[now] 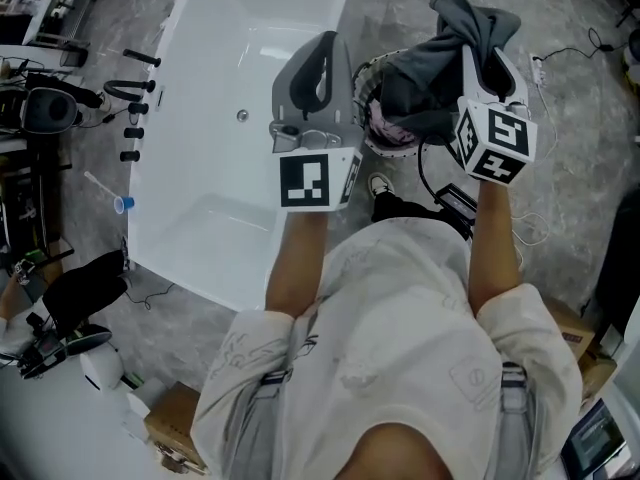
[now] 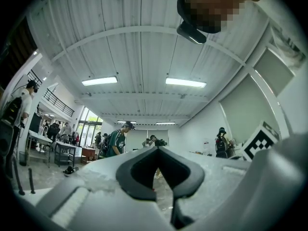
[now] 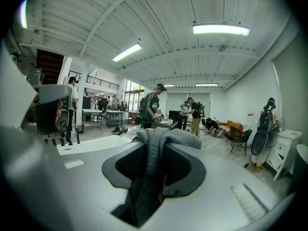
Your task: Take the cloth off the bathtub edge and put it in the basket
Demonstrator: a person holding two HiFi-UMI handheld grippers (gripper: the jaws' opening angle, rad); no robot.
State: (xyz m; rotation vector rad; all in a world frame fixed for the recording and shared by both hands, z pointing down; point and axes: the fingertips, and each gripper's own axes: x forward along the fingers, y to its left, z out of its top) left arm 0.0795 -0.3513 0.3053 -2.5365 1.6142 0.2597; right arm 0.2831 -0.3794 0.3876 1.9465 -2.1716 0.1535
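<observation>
Nearest the person, the left gripper (image 1: pixel 322 48) is standing upright over the near right part of the bathtub (image 1: pixel 225 118). Its own view is showing its jaws brought together with nothing between them, so it is carrying nothing.

To the right, the right gripper (image 1: pixel 482 40) is pointing up too. Its jaws are standing narrow and pinching a thick fold of the dark grey cloth (image 1: pixel 430 93). In the right gripper view, that fold (image 3: pixel 155 150) is filling the gap between the jaws and bunching over their tips. So the cloth is off the tub edge and in the air. Its loose bulk is drooping left of the gripper, above the basket (image 1: pixel 385 136), which is sitting on the floor just right of the tub.

Judging from this, the drop is what is left, and it could go wrong. The bulk is hanging towards the basket's far right side, so a release from here might leave part draped over the rim or on the floor. The grip is on one bunched fold only, so a quick swing could be pulling it loose early. A black cable (image 1: pixel 424 173) is lying just near the basket, where a stray corner could land.
</observation>
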